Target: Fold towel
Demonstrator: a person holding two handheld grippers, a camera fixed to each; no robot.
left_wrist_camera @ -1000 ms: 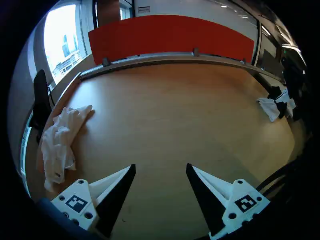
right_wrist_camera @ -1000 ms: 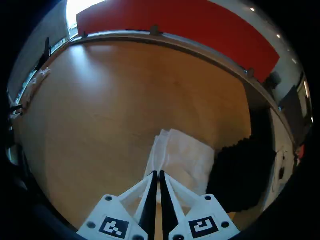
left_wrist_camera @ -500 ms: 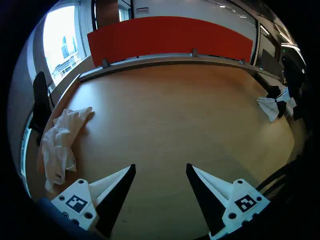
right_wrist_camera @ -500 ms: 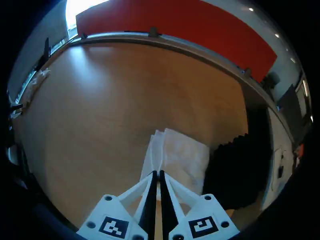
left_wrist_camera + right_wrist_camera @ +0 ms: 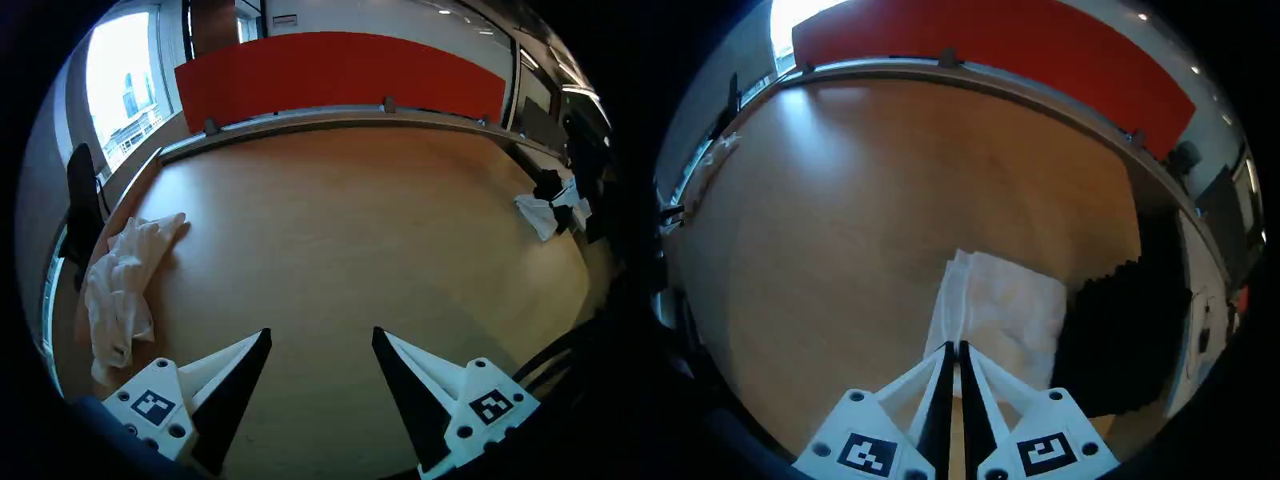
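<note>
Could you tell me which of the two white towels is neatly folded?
The folded white towel pinched in the shut jaws of the right gripper; the crumpled white towel lies heaped by the table edge.

Folded towel [image 5: 1004, 316] on table [image 5: 840, 184], nipped at my right gripper [image 5: 953, 352] tips; crumpled cloth [image 5: 120, 288] far left; panel [image 5: 336, 76] behind table.

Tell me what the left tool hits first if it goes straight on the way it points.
Ahead of the open left tool, only the bare light-brown wooden tabletop, then probably the grey rail at its far edge. The crumpled white towel lies off to the side. Depth is unclear.
</note>
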